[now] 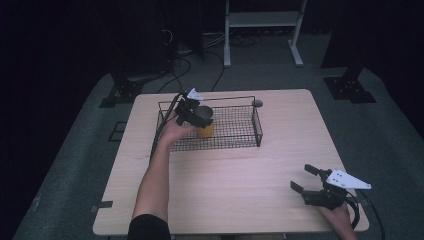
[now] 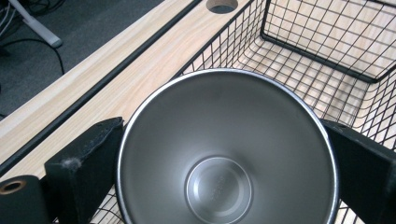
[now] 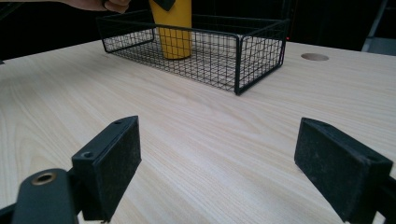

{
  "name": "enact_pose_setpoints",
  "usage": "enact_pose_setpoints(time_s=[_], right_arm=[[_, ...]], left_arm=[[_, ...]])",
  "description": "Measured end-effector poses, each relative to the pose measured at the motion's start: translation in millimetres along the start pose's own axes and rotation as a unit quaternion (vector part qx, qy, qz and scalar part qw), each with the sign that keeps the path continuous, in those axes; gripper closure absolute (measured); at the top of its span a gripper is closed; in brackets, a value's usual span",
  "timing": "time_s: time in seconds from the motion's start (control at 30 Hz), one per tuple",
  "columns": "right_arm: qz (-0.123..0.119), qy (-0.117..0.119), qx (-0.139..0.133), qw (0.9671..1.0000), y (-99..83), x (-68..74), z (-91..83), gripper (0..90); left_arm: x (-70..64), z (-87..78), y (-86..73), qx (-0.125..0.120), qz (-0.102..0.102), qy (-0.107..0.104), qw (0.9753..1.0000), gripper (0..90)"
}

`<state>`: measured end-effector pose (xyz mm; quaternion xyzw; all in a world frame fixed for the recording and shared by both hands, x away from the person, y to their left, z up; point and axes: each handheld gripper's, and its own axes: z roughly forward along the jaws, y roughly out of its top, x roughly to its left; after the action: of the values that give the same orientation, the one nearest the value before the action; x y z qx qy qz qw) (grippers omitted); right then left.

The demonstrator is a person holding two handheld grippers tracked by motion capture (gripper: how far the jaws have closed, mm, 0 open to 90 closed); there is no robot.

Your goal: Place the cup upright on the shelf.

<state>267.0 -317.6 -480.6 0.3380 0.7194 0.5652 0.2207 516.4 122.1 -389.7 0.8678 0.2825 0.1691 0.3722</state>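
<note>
We found the yellow cup point(image 1: 205, 127) standing upright inside the wire basket point(image 1: 235, 142), toward the basket's left end, its long axis vertical and its open mouth pointing straight up. Our left gripper point(image 1: 199, 116) was pinching the cup near its rim, one black jaw on each side of it.

The left gripper view looked straight down into the cup point(image 2: 226, 154): we saw a bare steel interior with a round flat bottom, and the basket's mesh floor point(image 2: 322, 79) beyond it. The right gripper view showed instead the yellow outer wall of the cup point(image 3: 175, 32) behind the basket's near wire wall point(image 3: 205, 51), with a hand point(image 3: 100, 4) above it.

Our right gripper point(image 1: 309, 181) rested well apart from the basket, near the table's front right corner, its jaws spread wide with nothing between them.

The basket sat on a light wooden table point(image 1: 240, 185), near its far edge, and a round hole point(image 1: 257, 103) in the tabletop lay just beyond the basket's far right corner. Around the table lay grey carpet point(image 1: 65, 165), with cables point(image 1: 180, 70) and a white stand point(image 1: 262, 30) behind the basket in a dark room.
</note>
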Motion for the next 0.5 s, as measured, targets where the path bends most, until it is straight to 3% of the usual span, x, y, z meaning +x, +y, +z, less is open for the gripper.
enact_pose_setpoints(time_s=[0.5], right_arm=[[0.002, 0.004, -0.003, 1.0, -0.1, -1.3, -0.4, 13.6]], left_arm=[[2.5, -4.1, -1.9, -0.012, -0.007, 0.005, 0.9999, 3.0]])
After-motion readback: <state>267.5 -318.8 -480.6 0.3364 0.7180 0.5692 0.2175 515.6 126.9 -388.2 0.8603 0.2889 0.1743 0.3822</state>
